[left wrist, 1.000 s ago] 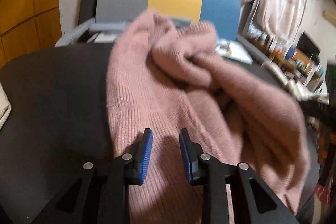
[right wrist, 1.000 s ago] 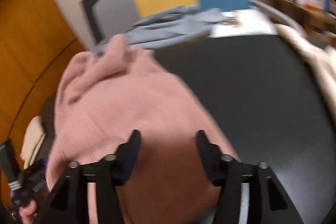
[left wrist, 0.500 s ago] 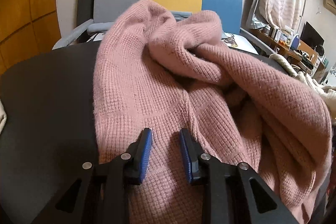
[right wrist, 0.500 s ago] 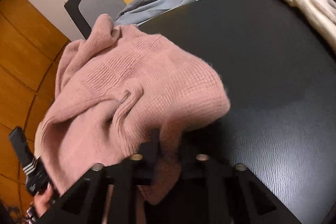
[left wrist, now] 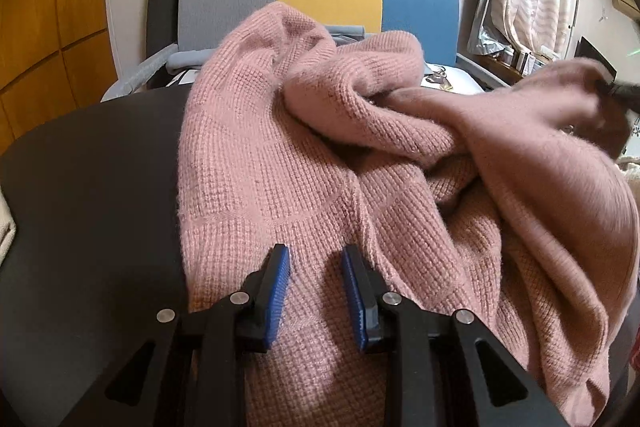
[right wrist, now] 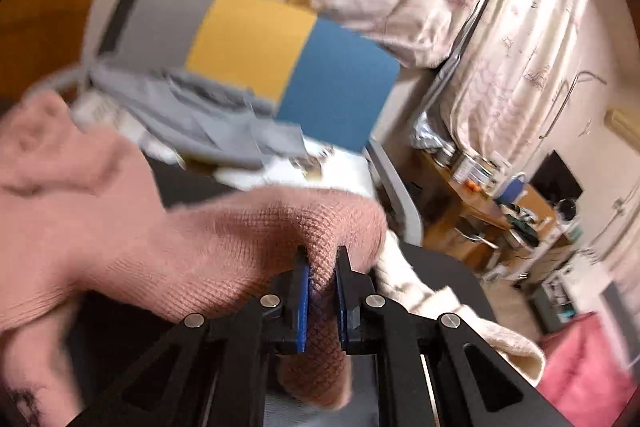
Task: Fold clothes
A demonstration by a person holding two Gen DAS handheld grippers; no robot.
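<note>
Pink sweater (left wrist: 320, 163) under parted left tongs (left wrist: 314, 259), one fold clamped in right tongs (right wrist: 322, 259)

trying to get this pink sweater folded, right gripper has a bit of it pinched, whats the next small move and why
Probably carry the right gripper up and outward to draw its pinched fold of the pink sweater flat. The sweater lies bunched and twisted on the black table, and the left gripper sits over the near edge, jaws apart, gripping nothing.
</note>
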